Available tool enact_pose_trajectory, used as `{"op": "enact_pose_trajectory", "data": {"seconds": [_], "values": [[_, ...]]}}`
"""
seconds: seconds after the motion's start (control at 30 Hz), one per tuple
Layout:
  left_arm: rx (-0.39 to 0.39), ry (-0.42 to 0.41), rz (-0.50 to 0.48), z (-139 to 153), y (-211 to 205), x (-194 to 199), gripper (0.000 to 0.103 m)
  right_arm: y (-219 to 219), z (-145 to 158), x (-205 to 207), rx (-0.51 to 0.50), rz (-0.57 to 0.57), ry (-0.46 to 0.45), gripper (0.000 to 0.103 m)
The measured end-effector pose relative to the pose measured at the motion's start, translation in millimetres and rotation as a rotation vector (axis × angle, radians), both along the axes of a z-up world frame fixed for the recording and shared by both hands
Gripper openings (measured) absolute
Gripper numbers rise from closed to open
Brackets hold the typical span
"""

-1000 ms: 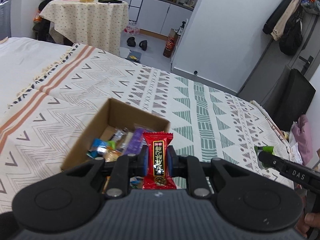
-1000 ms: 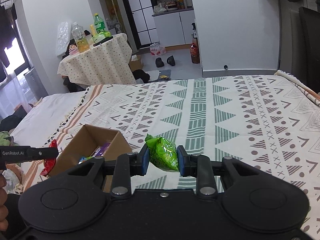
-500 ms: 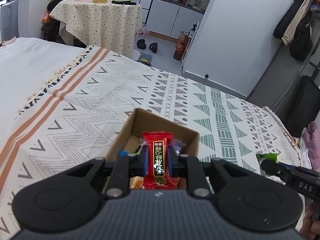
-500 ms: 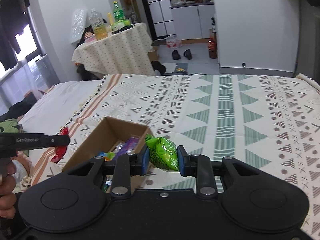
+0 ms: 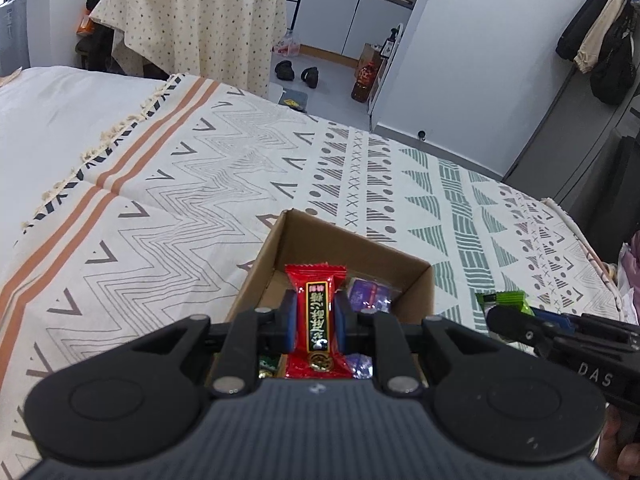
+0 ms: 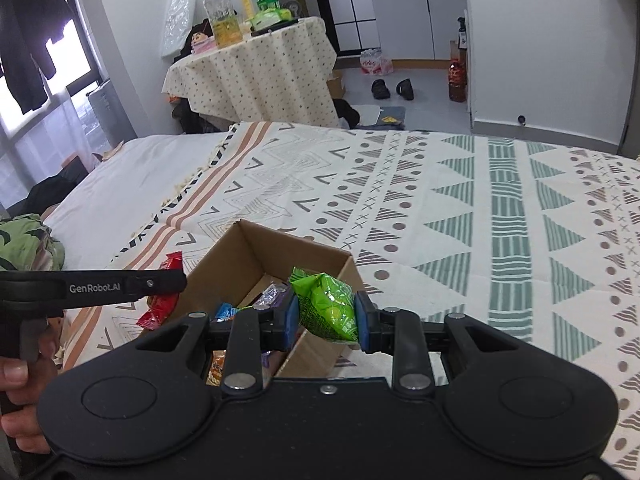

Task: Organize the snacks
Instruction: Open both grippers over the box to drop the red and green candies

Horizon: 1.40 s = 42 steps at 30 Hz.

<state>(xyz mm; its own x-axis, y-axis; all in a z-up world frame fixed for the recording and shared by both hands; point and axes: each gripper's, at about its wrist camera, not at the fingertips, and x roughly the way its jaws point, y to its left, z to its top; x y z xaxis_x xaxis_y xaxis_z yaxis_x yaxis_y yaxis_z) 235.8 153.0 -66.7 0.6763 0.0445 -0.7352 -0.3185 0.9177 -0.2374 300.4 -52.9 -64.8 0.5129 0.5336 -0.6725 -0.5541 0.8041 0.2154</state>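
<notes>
Pinched upright between the pads of the left gripper point(image 5: 315, 322): a red candy point(image 5: 316, 320), held over the open cardboard box point(image 5: 352, 252) on the patterned bedspread point(image 5: 192, 184). Beyond and below those jaws, inside the box: a purple sweet point(image 5: 370, 294) among other wrapped snacks. Clamped between the jaws of the right gripper point(image 6: 326, 316): a green packet point(image 6: 326, 306), poised above the box's near right corner. Left of those jaws: the other gripper with its red candy.
</notes>
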Motion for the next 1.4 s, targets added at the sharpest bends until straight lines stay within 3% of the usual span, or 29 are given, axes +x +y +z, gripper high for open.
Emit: {"op": "enact_pose_trajectory", "data": {"seconds": [0.53, 0.9, 1.0, 1.03, 1.07, 1.27, 1.4], "values": [[-0.015, 0.017, 0.027, -22, 14, 27, 0.024, 37, -14, 23, 0.012, 0.019, 0.052, 0.028], [-0.004, 0.036, 0.086, -8, 30, 2, 0.055, 63, 0, 28, 0.071, 0.044, 0.060, 0.031], [-0.003, 0.045, 0.103, -6, 35, -4, 0.061, 65, 6, 29, 0.099, 0.048, 0.054, 0.043], [-0.005, 0.047, 0.111, -5, 36, -7, 0.062, 64, 8, 29, 0.098, 0.044, 0.053, 0.064], [-0.006, 0.050, 0.121, -4, 38, -9, 0.066, 62, 9, 27, 0.097, 0.033, 0.045, 0.076], [0.021, 0.091, 0.158, 0, 39, -21, 0.073, 48, 13, 17, 0.076, 0.021, 0.057, 0.080], [0.023, 0.093, 0.174, 3, 39, -29, 0.083, 38, 13, 7, 0.052, 0.016, 0.063, 0.085]]}}
